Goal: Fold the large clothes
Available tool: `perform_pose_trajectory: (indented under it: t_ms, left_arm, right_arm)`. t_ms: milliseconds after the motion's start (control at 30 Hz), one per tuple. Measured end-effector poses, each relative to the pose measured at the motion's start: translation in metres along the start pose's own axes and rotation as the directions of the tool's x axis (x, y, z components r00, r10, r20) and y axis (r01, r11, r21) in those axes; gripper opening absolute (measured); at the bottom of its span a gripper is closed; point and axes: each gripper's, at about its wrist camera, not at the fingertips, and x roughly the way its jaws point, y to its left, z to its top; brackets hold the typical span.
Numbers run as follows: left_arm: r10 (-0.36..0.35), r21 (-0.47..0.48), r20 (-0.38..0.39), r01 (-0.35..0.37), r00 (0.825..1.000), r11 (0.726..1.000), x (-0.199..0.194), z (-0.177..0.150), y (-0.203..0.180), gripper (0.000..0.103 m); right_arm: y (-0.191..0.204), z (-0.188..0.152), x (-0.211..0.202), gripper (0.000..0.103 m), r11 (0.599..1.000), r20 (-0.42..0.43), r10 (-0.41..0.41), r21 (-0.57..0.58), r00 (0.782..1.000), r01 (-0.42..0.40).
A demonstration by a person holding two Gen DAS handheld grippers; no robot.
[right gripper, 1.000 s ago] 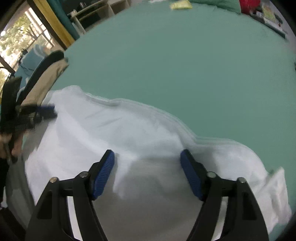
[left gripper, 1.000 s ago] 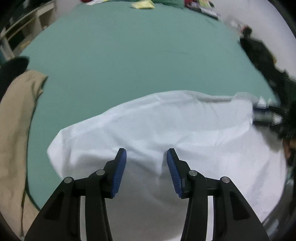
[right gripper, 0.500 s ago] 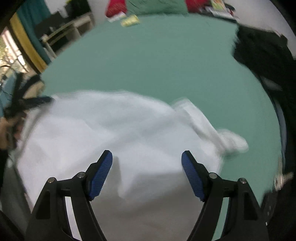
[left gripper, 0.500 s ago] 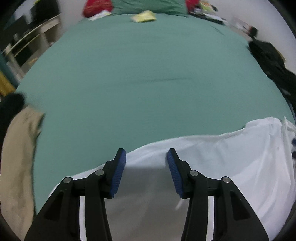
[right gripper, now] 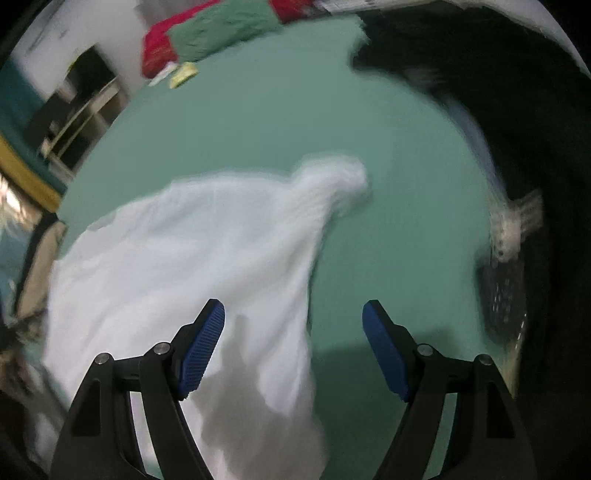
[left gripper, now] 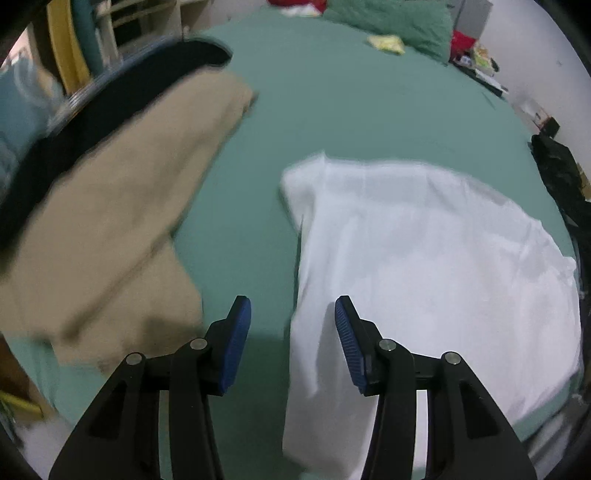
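Observation:
A large white garment (left gripper: 424,266) lies spread on the green bed sheet (left gripper: 351,99), its near part hanging over the bed's front edge. My left gripper (left gripper: 291,332) is open above the garment's left edge, nothing between its blue pads. In the right wrist view the same white garment (right gripper: 192,251) fills the left half, with a bunched sleeve or corner (right gripper: 343,177) pointing up right. My right gripper (right gripper: 293,343) hangs open over the garment's right edge, holding nothing.
A beige garment (left gripper: 118,221) with a dark one (left gripper: 110,96) lies at the bed's left side. Dark clothes (right gripper: 498,110) are heaped at the right side. Green and red pillows (right gripper: 221,29) sit at the head. Shelves (right gripper: 74,110) stand past the bed's left.
Both grippers have swung apart, the left one toward the garment's left edge, the right one toward its right edge. Both views have rolled. The garment lies where it was.

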Motion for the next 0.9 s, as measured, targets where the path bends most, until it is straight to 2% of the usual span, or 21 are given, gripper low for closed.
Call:
perform_pose_trajectory:
  t_ms: [33,67,100,133,167,233,267,300,400,567,667,800,833,867,900]
  left_arm:
    - [-0.011,-0.003,-0.006,0.011,1.0,1.0,0.0,0.001,0.007,0.05]
    - [-0.022,0.005,-0.009,0.022,1.0,1.0,-0.001,-0.008,0.005,0.05]
    - [-0.029,0.017,-0.006,0.029,1.0,0.999,-0.002,-0.017,0.003,0.05]
    - [-0.032,0.032,-0.005,0.033,0.999,0.999,-0.004,-0.027,0.001,0.05]
    - [-0.035,0.042,-0.005,0.036,0.999,0.998,-0.003,-0.031,0.0,0.05]
    - [-0.041,0.064,0.02,0.04,0.999,0.997,-0.003,-0.032,0.004,0.049]
    - [-0.038,0.08,0.015,0.037,0.999,0.996,-0.001,-0.029,0.003,0.031]
    - [-0.043,0.091,0.009,0.042,0.999,0.995,-0.002,-0.028,0.0,0.002]
    - [-0.053,0.082,0.019,0.052,0.998,0.995,-0.019,-0.033,0.001,0.002]
    - [-0.065,0.041,0.004,0.065,0.998,0.997,-0.033,-0.051,0.014,0.002]
    - [-0.073,0.021,0.006,0.073,0.997,0.997,-0.036,-0.056,0.017,0.002]
    - [-0.083,0.002,-0.006,0.084,0.996,0.997,-0.039,-0.054,0.016,0.003]
    - [-0.079,0.008,-0.016,0.079,0.997,0.997,-0.036,-0.055,0.014,0.006]
    - [-0.07,0.018,-0.021,0.07,0.997,0.997,-0.035,-0.056,0.011,0.016]
    - [-0.061,0.021,-0.016,0.061,0.998,0.998,-0.035,-0.057,0.008,0.033]
  right_arm:
    - [0.003,-0.016,0.003,0.077,1.0,-0.026,0.022,0.014,0.999,-0.021]
    - [0.005,-0.03,-0.002,0.077,1.0,-0.009,0.009,-0.001,1.0,-0.009]
    - [0.009,-0.038,-0.007,0.063,1.0,0.011,-0.015,-0.026,1.0,0.015]
    - [0.015,-0.044,-0.01,0.046,0.998,0.013,-0.035,-0.044,0.999,0.035]
    - [0.018,-0.051,-0.015,0.004,0.999,0.021,-0.029,-0.041,0.999,0.03]
    - [0.014,-0.061,-0.021,0.005,1.0,0.04,-0.001,0.002,0.999,0.001]
    - [0.01,-0.064,-0.024,0.005,1.0,0.062,-0.009,0.03,0.998,0.008]
    - [0.008,-0.066,-0.026,0.005,0.999,0.074,-0.007,0.052,0.997,0.003]
    - [0.002,-0.08,-0.045,0.005,0.994,0.124,-0.01,0.106,0.992,-0.004]
    - [0.012,-0.094,-0.053,0.005,0.995,0.123,-0.036,0.096,0.992,0.024]
    - [0.023,-0.09,-0.053,0.005,0.996,0.151,-0.047,0.077,0.987,0.036]
    - [0.013,-0.1,-0.058,0.005,0.994,0.147,-0.055,0.104,0.988,0.04]
    - [0.012,-0.105,-0.061,0.005,0.992,0.154,-0.069,0.117,0.986,0.051]
    - [0.013,-0.108,-0.061,0.005,0.99,0.154,-0.083,0.123,0.985,0.064]
    - [0.014,-0.111,-0.061,0.005,0.989,0.15,-0.099,0.127,0.984,0.081]
